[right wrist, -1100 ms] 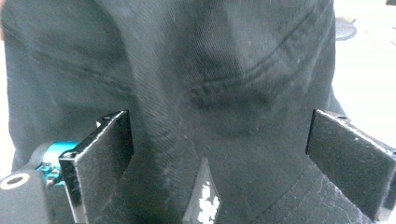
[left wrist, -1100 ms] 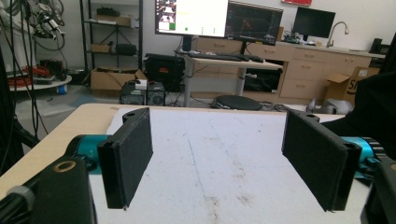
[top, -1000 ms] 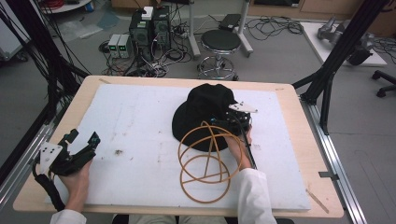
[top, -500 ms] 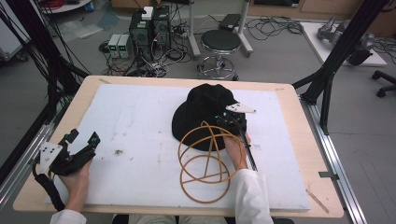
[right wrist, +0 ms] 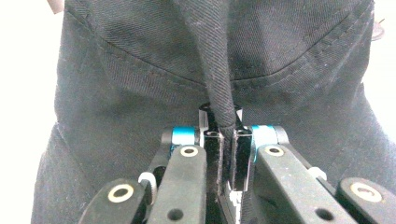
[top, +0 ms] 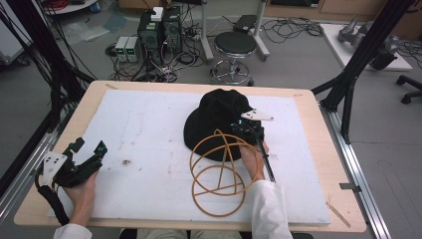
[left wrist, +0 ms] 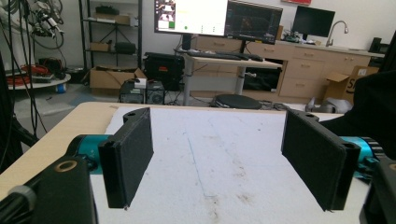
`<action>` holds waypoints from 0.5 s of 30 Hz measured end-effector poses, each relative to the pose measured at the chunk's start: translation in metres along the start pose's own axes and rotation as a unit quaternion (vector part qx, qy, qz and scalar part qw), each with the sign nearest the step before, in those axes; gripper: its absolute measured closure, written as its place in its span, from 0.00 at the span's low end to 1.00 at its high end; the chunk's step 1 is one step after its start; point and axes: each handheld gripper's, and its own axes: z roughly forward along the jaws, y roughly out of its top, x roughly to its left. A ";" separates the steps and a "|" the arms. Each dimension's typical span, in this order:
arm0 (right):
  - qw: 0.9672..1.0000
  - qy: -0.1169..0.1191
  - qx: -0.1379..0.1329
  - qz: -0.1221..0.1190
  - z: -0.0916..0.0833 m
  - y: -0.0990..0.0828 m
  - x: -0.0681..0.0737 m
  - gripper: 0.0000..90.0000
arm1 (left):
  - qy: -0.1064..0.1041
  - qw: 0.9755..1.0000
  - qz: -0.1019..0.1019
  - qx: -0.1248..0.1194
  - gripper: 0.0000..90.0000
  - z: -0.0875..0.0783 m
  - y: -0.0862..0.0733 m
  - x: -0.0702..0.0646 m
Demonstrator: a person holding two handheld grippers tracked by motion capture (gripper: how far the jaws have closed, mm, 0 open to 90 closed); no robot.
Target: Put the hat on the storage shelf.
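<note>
The black cotton bucket hat (top: 219,117) lies near the far edge of the tabletop (top: 308,107), right of its middle. The right claw (right wrist: 223,140) pinches a fold of its brim tightly. The left claw (left wrist: 217,156) stands wide open and empty at the near left corner.

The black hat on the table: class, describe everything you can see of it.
The black hat is soft twill-like fabric with stitched seams, a rounded crown and a floppy brim. It lies on the white mat, right of centre. The right tool is shut on a pinched fold of its cloth. A tan wire hoop frame overlaps its near edge.
</note>
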 end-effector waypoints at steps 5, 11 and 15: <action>1.000 -0.002 -0.001 -0.010 -0.003 0.001 -0.002 0.97 | 0.000 1.000 -0.001 0.000 0.28 0.000 0.000 0.000; 1.000 -0.015 -0.010 -0.014 -0.014 0.006 -0.005 0.97 | -0.002 1.000 0.000 0.000 0.28 0.000 0.000 -0.001; 0.999 -0.027 -0.034 -0.008 -0.027 0.011 -0.011 0.97 | -0.004 1.000 0.004 -0.001 0.28 0.000 0.000 -0.003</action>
